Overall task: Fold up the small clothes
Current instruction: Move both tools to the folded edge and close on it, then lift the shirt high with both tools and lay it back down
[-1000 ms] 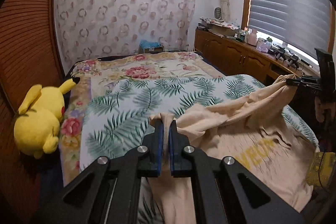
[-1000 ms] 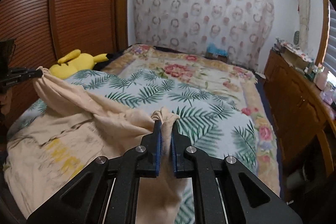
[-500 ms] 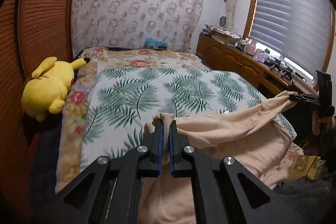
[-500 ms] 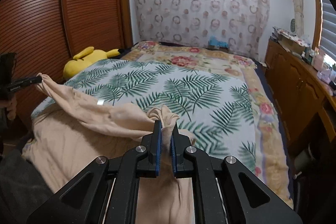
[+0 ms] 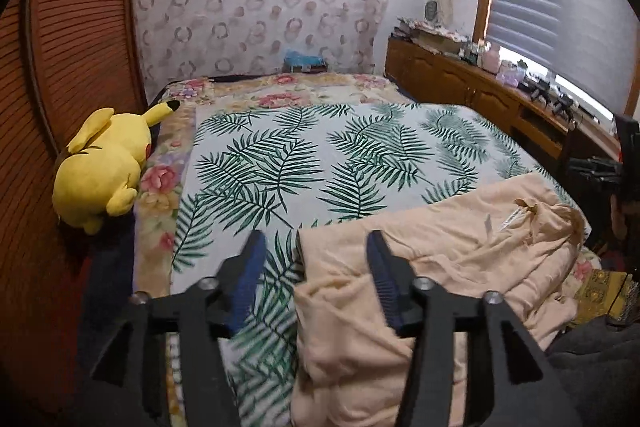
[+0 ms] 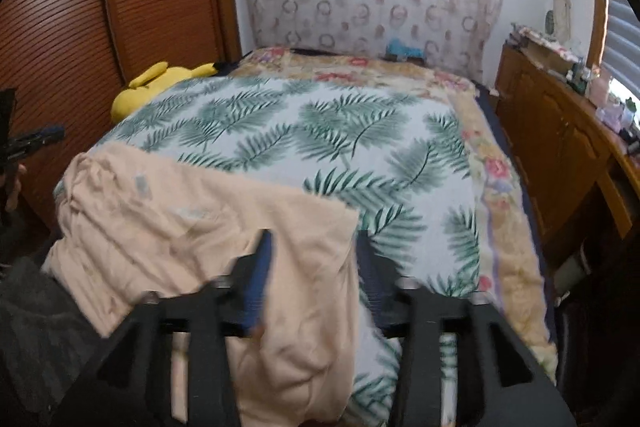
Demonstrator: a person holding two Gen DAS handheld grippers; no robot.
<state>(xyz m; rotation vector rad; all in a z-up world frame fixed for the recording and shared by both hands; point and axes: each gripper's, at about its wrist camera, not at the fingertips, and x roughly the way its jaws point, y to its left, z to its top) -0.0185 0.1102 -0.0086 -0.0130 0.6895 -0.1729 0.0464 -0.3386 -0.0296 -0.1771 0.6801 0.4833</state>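
Left wrist view caught the left tongs (image 5: 316, 259) opening, the shirt's (image 5: 440, 251) corner lying loose between the pads, nothing pressed. Right tongs (image 6: 314, 259) were opening too, cloth draped slack between them. Peach shirt lay folded over on the near edge of the bed (image 5: 320, 155), beside the leafy sheet, a yellow plush (image 5: 102, 167) well apart.

- The right gripper (image 6: 314, 259) was opening, the peach garment's (image 6: 200, 227) corner lying loose between its fingers (image 6: 260, 267).
- The garment lay rumpled on the palm-leaf bed (image 6: 340, 139).
- A yellow plush toy (image 6: 152, 87) sat by the wooden wardrobe (image 6: 100, 27).
- The left gripper (image 6: 36, 141) showed at the left edge.
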